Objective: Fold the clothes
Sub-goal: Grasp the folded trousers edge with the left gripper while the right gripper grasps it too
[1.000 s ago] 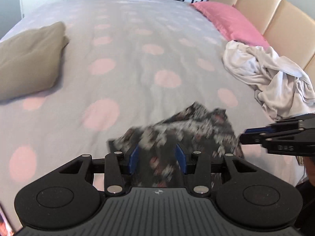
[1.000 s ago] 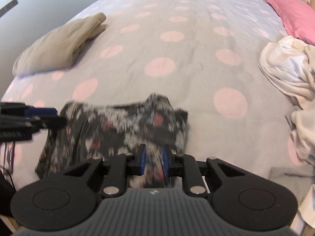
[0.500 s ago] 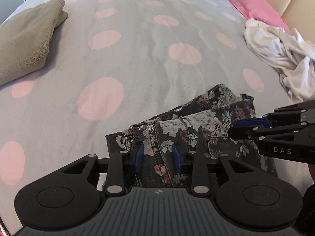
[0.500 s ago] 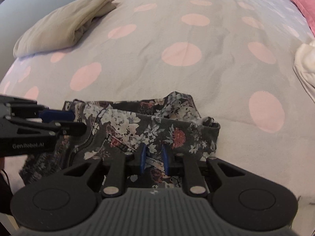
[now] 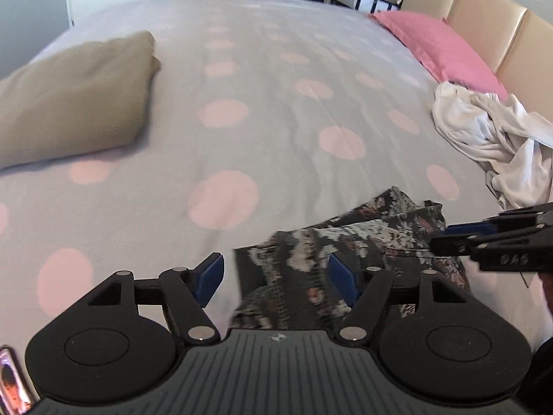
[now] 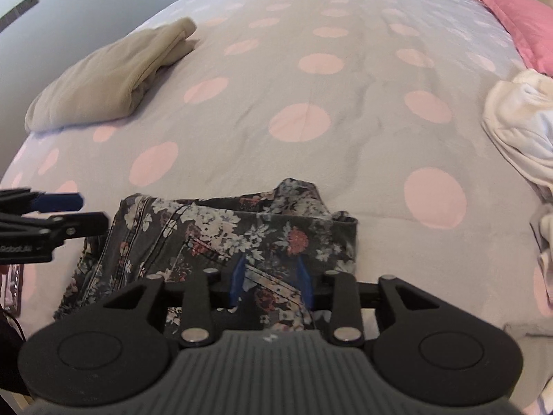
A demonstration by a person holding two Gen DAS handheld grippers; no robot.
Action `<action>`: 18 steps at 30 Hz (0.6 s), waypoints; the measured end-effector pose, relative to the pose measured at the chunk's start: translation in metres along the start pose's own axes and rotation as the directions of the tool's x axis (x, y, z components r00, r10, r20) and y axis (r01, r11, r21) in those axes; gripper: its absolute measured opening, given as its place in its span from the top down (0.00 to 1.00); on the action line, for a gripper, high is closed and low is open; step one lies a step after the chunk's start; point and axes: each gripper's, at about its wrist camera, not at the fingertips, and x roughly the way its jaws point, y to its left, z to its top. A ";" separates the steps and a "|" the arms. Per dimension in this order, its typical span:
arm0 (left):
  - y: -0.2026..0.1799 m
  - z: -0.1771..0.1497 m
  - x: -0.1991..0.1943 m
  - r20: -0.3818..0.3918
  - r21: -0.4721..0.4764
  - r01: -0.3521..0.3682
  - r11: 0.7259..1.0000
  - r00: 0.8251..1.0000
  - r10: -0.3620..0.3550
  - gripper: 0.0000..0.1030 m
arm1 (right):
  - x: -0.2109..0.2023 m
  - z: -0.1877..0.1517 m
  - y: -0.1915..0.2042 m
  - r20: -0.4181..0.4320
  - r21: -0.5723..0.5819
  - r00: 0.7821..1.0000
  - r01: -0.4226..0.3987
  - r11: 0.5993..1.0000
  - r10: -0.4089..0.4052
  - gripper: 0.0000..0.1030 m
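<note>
The left gripper [image 5: 276, 276] has just spread wide and let go of the dark flowery folded cloth [image 6: 221, 238], low in the frame. The right gripper [image 6: 271, 282] has opened too. I think this fold is laid down on the grey bed cover with pink dots [image 6: 311, 86].

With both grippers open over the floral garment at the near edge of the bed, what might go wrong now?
1. The floral garment lies bunched, its upper right corner humped up, so the fold may set uneven.
2. It lies at the near edge of the bed; a careless tug could slide it off.
3. The left gripper straddles only its left edge and may catch a single layer.
</note>
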 end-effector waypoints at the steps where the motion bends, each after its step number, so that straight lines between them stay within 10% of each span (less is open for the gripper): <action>1: 0.005 -0.004 -0.002 -0.005 -0.018 0.006 1.000 1.000 -0.006 0.36 | -0.003 -0.001 -0.004 -0.001 0.020 1.000 0.002 1.000 -0.002 0.59; 7: 0.032 -0.029 0.008 -0.052 -0.189 0.067 0.980 0.996 -0.078 0.35 | 0.007 -0.015 -0.024 -0.063 0.114 0.997 -0.036 0.993 0.044 0.51; 18: 0.033 -0.036 0.040 -0.092 -0.208 0.090 0.974 0.990 -0.111 0.33 | 0.025 -0.030 -0.051 -0.134 0.252 0.983 -0.092 0.963 0.128 0.45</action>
